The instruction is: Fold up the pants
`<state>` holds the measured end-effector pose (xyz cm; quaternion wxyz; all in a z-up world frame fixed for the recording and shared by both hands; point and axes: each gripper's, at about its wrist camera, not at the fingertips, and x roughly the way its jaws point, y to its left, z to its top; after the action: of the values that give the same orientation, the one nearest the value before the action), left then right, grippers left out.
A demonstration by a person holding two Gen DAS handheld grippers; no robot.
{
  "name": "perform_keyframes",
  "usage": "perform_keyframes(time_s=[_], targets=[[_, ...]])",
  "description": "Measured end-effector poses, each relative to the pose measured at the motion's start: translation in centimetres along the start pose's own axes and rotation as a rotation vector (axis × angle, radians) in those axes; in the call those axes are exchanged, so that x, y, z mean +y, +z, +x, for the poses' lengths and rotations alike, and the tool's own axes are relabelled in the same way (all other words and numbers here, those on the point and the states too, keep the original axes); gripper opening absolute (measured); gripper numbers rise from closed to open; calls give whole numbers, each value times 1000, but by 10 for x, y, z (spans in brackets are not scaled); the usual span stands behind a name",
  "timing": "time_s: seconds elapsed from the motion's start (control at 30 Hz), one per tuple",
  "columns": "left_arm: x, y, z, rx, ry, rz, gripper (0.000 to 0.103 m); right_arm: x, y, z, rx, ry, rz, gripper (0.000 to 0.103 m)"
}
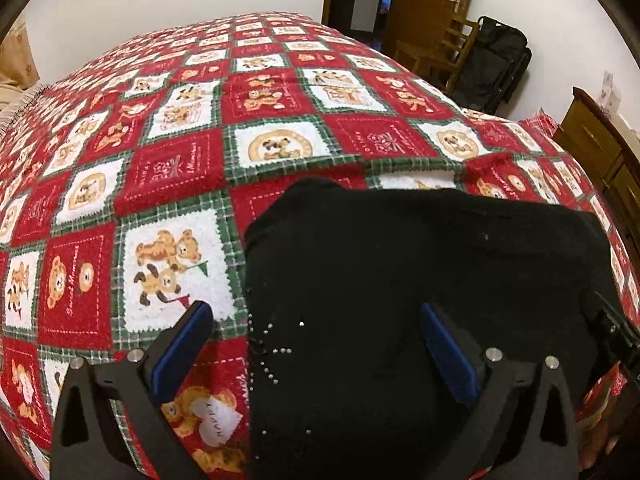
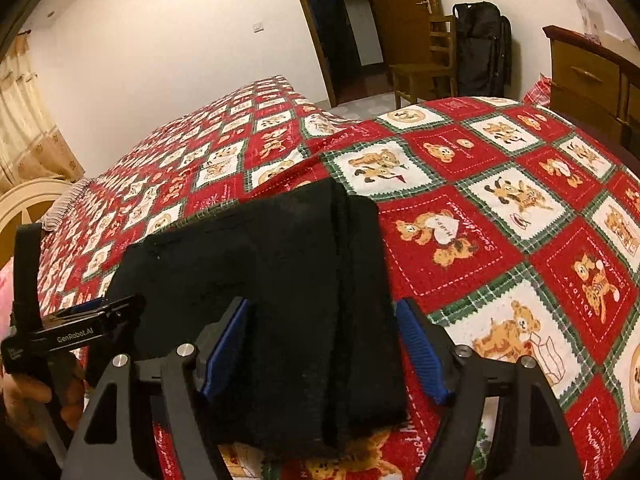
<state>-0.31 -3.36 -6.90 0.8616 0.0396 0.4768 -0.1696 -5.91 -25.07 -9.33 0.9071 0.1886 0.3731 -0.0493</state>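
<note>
The black pants (image 1: 420, 288) lie folded into a compact rectangle on the bed; small silver studs show near their left edge. They also show in the right wrist view (image 2: 288, 300), with a folded layer edge running down the middle. My left gripper (image 1: 316, 316) is open above the pants' left part, its jaws wide apart and empty. My right gripper (image 2: 324, 312) is open, its jaws straddling the right part of the pants, holding nothing. The left gripper also shows from the side in the right wrist view (image 2: 120, 310), at the pants' left edge.
The bed is covered by a red, white and green teddy-bear quilt (image 1: 180, 168). A wooden chair (image 2: 428, 64), a black bag (image 2: 484, 48) and an open doorway (image 2: 336, 28) stand beyond the bed. A wooden dresser (image 2: 592, 76) is at the right.
</note>
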Motion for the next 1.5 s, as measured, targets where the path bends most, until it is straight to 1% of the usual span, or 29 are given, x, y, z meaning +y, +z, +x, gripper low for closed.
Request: perform_keyframes(time_s=[0.2,0.23,0.3,0.53,0.77,0.83,0.87,0.9,1.0,1.03,1.1,1.17,1.33,1.4,1.5], targets=[[0,0,0,1,1,-1,103,6,-2,1,-4,-26,-44,75],[0,0,0,1,2,1,103,9,-2,1,-4,-27,-65,69],[-1,0,0,0,6,5,103,16,-3,0,-1,-34,-105,63],[-2,2,1,9,2,2,103,20,-3,-2,3,-21,-137,50],[-9,3,2,3,1,21,103,19,-4,-3,-7,-1,-127,46],[-10,3,2,1,-17,28,102,17,-4,-4,-10,13,-113,45],[-8,3,3,6,-59,20,93,15,-4,-4,-11,21,-107,45],[-5,3,3,13,-105,2,88,14,-4,-4,-11,27,-103,45],[9,2,0,7,-181,-47,82,12,-4,-4,-12,43,-93,45],[16,1,0,7,-211,-69,81,12,-4,-4,-13,47,-92,45],[23,-2,-1,12,-247,-97,81,9,-4,-4,-14,59,-80,45],[29,-6,-3,12,-266,-117,81,9,-4,-3,-16,64,-74,45],[29,-7,-1,16,-281,-140,81,8,-4,-3,-21,69,-71,45],[26,-6,0,19,-294,-136,72,9,-4,-3,-22,66,-71,45],[21,-6,-1,19,-267,-111,66,10,-4,-3,-22,56,-76,45]])
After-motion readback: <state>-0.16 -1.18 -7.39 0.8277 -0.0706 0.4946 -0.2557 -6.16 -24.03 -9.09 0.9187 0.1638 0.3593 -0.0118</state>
